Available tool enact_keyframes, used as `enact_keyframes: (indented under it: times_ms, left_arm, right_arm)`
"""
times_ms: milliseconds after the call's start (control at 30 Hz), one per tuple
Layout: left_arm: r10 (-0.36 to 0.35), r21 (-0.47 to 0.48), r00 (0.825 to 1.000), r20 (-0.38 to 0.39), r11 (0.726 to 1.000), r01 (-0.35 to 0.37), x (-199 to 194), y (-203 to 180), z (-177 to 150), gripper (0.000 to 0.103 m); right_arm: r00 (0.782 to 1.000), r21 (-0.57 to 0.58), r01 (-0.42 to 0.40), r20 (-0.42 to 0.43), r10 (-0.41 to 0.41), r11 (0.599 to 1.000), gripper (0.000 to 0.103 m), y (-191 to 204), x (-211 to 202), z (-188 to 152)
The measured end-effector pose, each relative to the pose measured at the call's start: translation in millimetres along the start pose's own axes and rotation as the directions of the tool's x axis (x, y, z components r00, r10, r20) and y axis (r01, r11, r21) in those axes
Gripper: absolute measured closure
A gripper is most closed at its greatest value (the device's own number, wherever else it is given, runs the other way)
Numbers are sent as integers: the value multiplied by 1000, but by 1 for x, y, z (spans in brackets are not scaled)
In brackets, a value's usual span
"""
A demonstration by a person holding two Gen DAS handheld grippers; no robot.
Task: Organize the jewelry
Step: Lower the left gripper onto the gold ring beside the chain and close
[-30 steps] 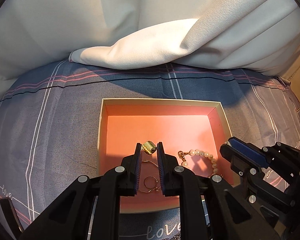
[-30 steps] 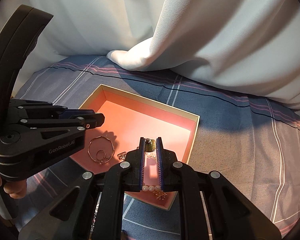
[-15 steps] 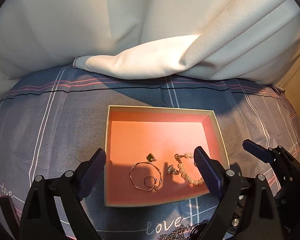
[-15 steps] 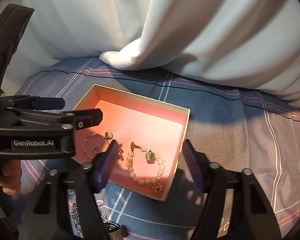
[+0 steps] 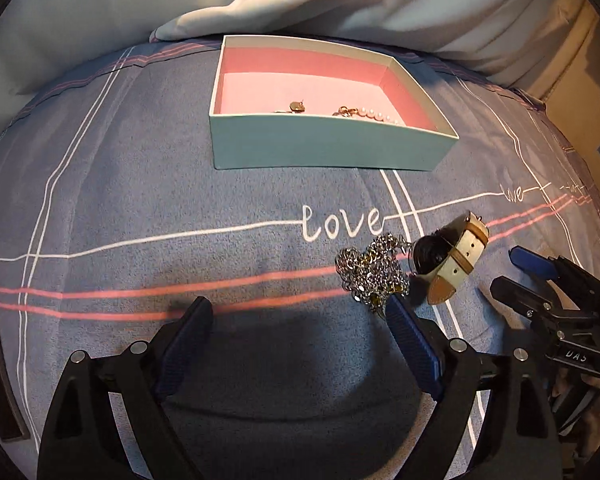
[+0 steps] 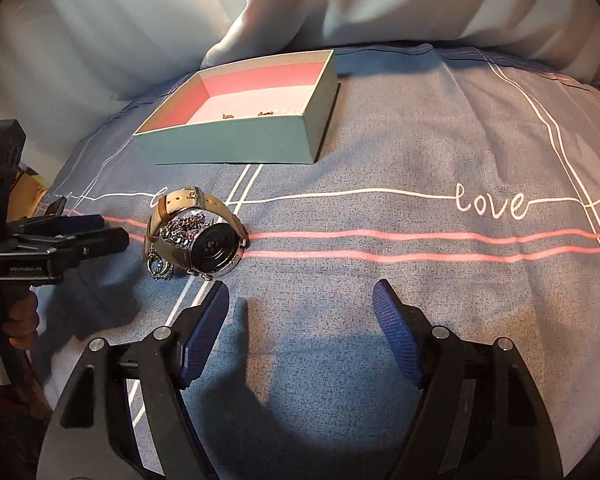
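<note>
A teal box (image 5: pixel 320 144) with a pink lining stands on the bed sheet, also seen in the right wrist view (image 6: pixel 236 140). Inside lie a gold earring (image 5: pixel 297 106) and a pearl bracelet (image 5: pixel 376 114). In front of the box lie a silver chain (image 5: pixel 372 272) and a watch (image 5: pixel 452 260) with a cream strap, touching each other. My left gripper (image 5: pixel 298 304) is open and empty, its right finger close to the chain. My right gripper (image 6: pixel 300 288) is open and empty, just right of the watch (image 6: pixel 212 248).
The blue sheet (image 5: pixel 180 184) has white and pink lines and the word "love". White cloth (image 5: pixel 260 8) is piled behind the box. A hand (image 6: pixel 16 316) holds the left gripper's handle at the left edge of the right wrist view.
Both grippers were shut on small jewelry over the box, then opened and let it drop inside. Both have since pulled back and sunk toward the sheet; the watch and chain came into view.
</note>
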State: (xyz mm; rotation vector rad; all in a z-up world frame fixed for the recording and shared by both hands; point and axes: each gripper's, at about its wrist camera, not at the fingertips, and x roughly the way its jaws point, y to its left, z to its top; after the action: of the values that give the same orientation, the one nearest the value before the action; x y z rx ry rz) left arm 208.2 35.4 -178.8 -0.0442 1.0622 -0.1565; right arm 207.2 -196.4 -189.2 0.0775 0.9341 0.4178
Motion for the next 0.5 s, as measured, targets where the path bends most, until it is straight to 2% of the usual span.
enact_keyframes:
  times_ms: [167, 267, 367, 500]
  left_arm:
    - [73, 85, 997, 21, 994, -75, 9, -19, 1, 17]
    - [167, 123, 985, 42, 978, -171, 16, -21, 1, 16]
    - [212, 48, 975, 62, 975, -216, 12, -3, 3, 16]
    - [279, -72, 959, 59, 959, -275, 4, 31, 6, 17]
  right_arm:
    - [1000, -4, 1, 1, -1, 1000, 29, 3, 2, 1]
    - [1000, -16, 7, -1, -7, 1000, 29, 5, 1, 0]
    - [1000, -19, 7, -3, -8, 1000, 29, 4, 1, -1]
    - [1000, -35, 24, -7, -25, 999, 28, 9, 3, 0]
